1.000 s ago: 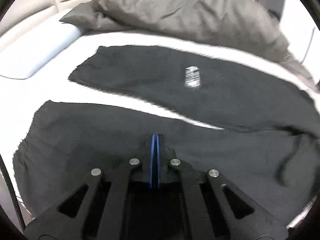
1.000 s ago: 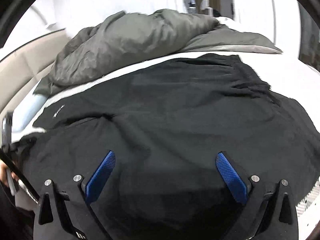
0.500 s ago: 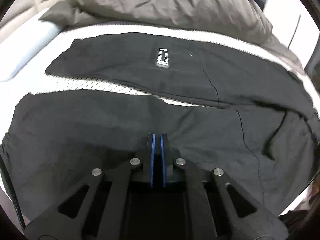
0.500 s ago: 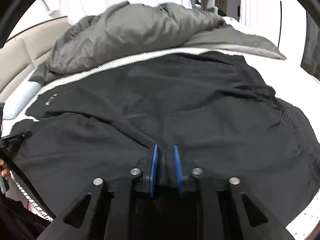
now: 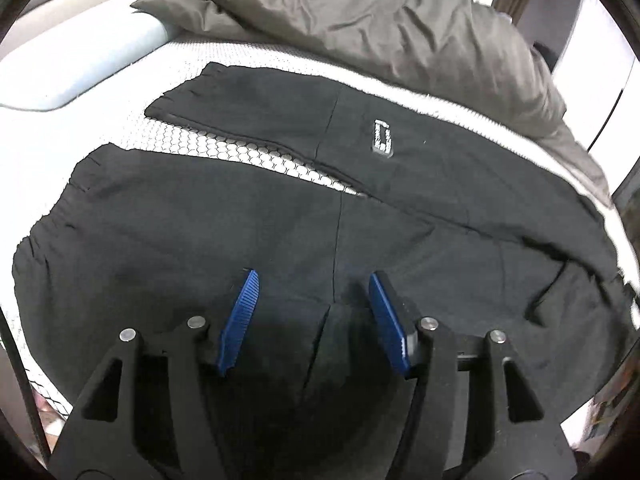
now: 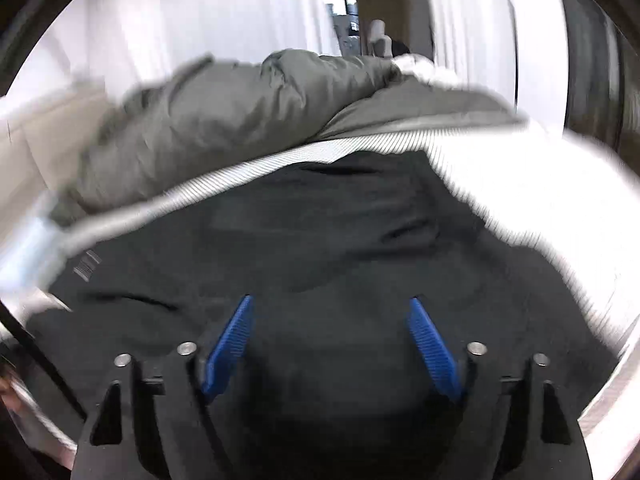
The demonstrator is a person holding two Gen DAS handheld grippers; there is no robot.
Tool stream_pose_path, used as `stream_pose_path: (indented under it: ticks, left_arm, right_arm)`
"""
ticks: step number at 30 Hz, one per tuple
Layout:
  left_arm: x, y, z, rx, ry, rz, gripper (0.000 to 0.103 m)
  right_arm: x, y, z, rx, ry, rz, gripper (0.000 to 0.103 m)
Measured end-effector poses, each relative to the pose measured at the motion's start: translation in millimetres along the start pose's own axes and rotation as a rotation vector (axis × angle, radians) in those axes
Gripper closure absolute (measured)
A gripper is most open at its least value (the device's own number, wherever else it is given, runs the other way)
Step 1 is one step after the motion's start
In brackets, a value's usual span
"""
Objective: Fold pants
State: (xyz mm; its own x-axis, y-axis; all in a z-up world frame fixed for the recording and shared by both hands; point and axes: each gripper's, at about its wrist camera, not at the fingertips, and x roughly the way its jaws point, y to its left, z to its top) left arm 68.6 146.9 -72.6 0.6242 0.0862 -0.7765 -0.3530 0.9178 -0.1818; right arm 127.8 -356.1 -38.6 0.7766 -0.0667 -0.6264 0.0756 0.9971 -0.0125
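Black pants [image 5: 248, 216] are spread flat on the bed [image 5: 224, 148], legs running off to the left in the left wrist view. The two legs split in a V, with a wedge of white honeycomb-textured mattress cover showing between them. The far leg has a small white printed logo [image 5: 383, 138] on it, and its cuff [image 5: 176, 98] ends just short of a pale blue pillow [image 5: 80, 64]. The near leg's cuff is gathered and puckered at the left edge, right by the side of the bed.

Left gripper [image 5: 314, 312] hangs over the near leg, blue ribbed pads [image 5: 240, 320] apart. Its jaws have just been opening, and nothing is pinched; there's only the flat fabric and a seam line running underneath the gap.

Right gripper [image 6: 330, 340] sits over the wider waist end of the pants [image 6: 340, 240]. Jaws have just been opening here too, pads [image 6: 432, 348] well apart, just cloth below them, not clamped. That view is pretty motion-blurred, so fine detail is mush.

For room: behind the pants a crumpled grey duvet [image 5: 380, 28] is heaped along the whole far side, its edge touching or nearly touching the far leg. It looks slick and wrinkly, the pants matte and soft. There's open white sheet to the right of the waist in the right wrist view [image 6: 540, 216], and a strip past the cuffs on the left.
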Motion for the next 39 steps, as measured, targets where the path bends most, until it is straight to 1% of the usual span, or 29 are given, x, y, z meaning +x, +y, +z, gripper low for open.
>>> stream_pose_path:
  ticks: [2,5,6,8,9,11,12,13,15,16,18,20,21,22,23,25,26,27,28,30,31,32,33,34,35,37,39]
  left_arm:
    - [2,0,-1,0.009,0.001,0.004,0.048]
    - [4,-1,1,0.004,0.002,0.001,0.048]
    - [8,-2,3,0.002,0.003,0.001,0.048]
    - [11,-2,6,-0.003,0.004,0.0,0.048]
    - [12,-2,6,-0.006,0.006,0.0,0.048]
    - [14,-1,8,-0.01,0.008,0.001,0.048]
    - [15,-1,9,-0.011,0.009,0.003,0.048]
    - [16,-1,10,-0.013,0.008,0.002,0.048]
    - [18,0,12,-0.022,0.008,-0.001,0.048]
    - [18,1,13,-0.025,0.008,-0.003,0.048]
    - [19,2,14,-0.031,0.006,-0.008,0.048]
    - [20,3,15,-0.03,0.005,-0.004,0.048]
    - [21,3,16,-0.027,0.004,-0.001,0.048]
    - [22,3,16,-0.027,0.004,0.001,0.048]
    - [23,3,17,-0.029,0.005,0.003,0.048]
    - [25,5,20,-0.04,0.007,0.004,0.048]
    - [26,6,21,-0.048,0.006,0.002,0.048]
    - [25,7,21,-0.061,0.007,-0.004,0.048]
    - [24,8,21,-0.071,0.005,-0.01,0.048]
    - [22,13,21,-0.093,0.005,-0.031,0.048]
    - [21,16,21,-0.102,0.005,-0.039,0.048]
    - [19,20,21,-0.116,0.004,-0.051,0.048]
    - [18,23,20,-0.126,0.004,-0.058,0.048]
    - [16,27,20,-0.141,0.002,-0.065,0.048]
    - [13,29,19,-0.153,-0.001,-0.068,0.048]
    - [6,33,17,-0.166,-0.013,-0.071,0.048]
    - [-2,32,13,-0.152,-0.03,-0.078,0.037]
  right_arm:
    - [14,-17,19,0.01,0.044,-0.011,0.025]
    - [40,-53,47,0.024,0.076,-0.086,0.026]
    - [51,-68,57,0.05,0.1,-0.073,0.026]
    - [70,-85,71,0.094,0.15,0.011,0.027]
    - [80,-87,77,0.085,0.176,0.01,0.027]
    - [94,-87,83,0.052,0.2,0.0,0.036]
    - [102,-84,84,0.037,0.226,0.011,0.036]
    - [112,-81,84,0.014,0.26,0.015,0.039]
    - [134,-79,81,-0.063,0.306,-0.08,0.063]
    - [141,-79,79,-0.075,0.322,-0.104,0.078]
    - [138,-84,85,-0.058,0.269,-0.085,0.082]
    - [130,-87,97,-0.064,0.196,-0.122,0.088]
    - [127,-89,104,-0.06,0.16,-0.151,0.088]
    - [127,-90,106,-0.056,0.146,-0.166,0.088]
    - [134,-91,108,-0.058,0.163,-0.179,0.089]
    - [161,-91,103,-0.098,0.266,-0.237,0.089]
    - [164,-91,100,-0.103,0.29,-0.253,0.089]
    - [166,-91,99,-0.089,0.311,-0.249,0.089]
    - [157,-92,100,-0.054,0.298,-0.237,0.087]
    - [125,-95,100,0.015,0.236,-0.147,0.068]
    - [99,-95,97,0.047,0.184,-0.088,0.044]
    - [74,-93,93,0.067,0.127,-0.066,0.017]
    - [52,-91,87,0.081,0.075,-0.061,0.007]
    - [24,-89,75,0.091,0.015,-0.045,0.001]
    - [2,-87,62,0.108,-0.025,-0.029,0.0]
    - [-32,-85,26,0.175,-0.066,0.005,0.0]
    - [-40,-78,1,0.216,-0.061,0.04,0.0]
